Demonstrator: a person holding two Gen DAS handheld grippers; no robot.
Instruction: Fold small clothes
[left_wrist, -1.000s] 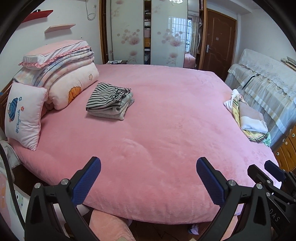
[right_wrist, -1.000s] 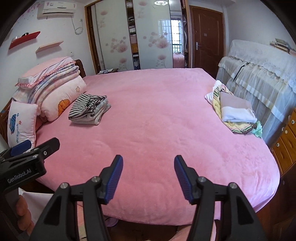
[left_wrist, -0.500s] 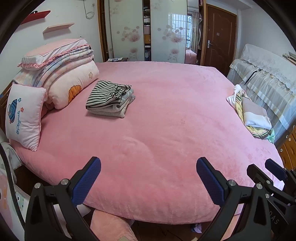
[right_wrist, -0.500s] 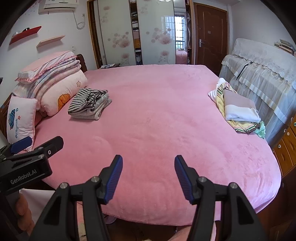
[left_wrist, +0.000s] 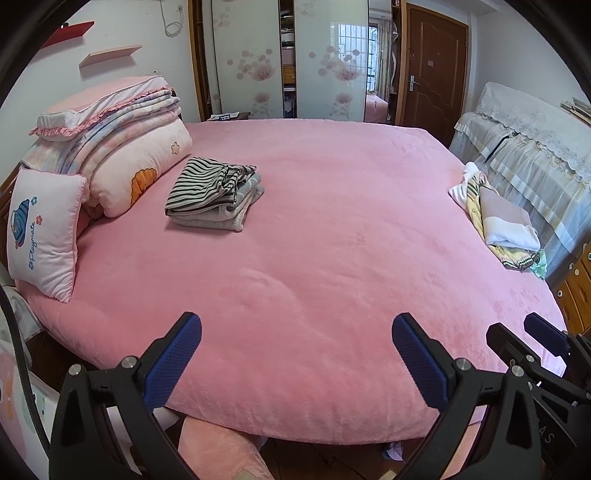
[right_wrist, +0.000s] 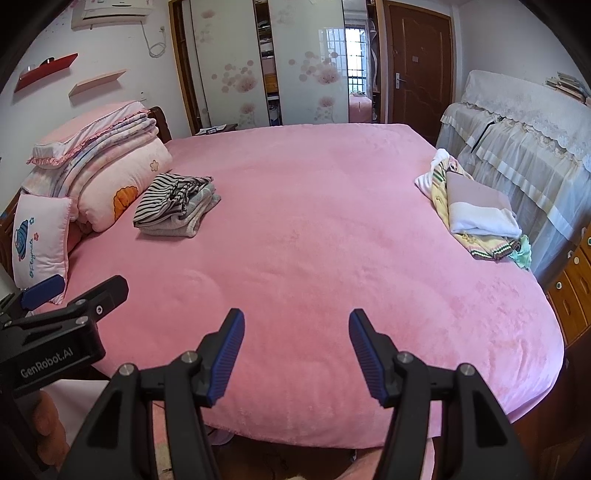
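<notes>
Left wrist view, left tool (left_wrist: 295, 347) spread wide and empty over pink bed (left_wrist: 332, 258), folded striped stack (left_wrist: 212, 194) far left near pillows (left_wrist: 122, 147), unfolded clothes pile (left_wrist: 498, 221) at right edge, right tool (right_wrist: 296, 349) parted, empty.

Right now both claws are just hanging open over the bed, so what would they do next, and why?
Probably the right gripper reaches toward the loose pile of clothes at the bed's right edge. Both it and the left gripper are open and empty, and the striped stack by the pillows already looks folded.
</notes>
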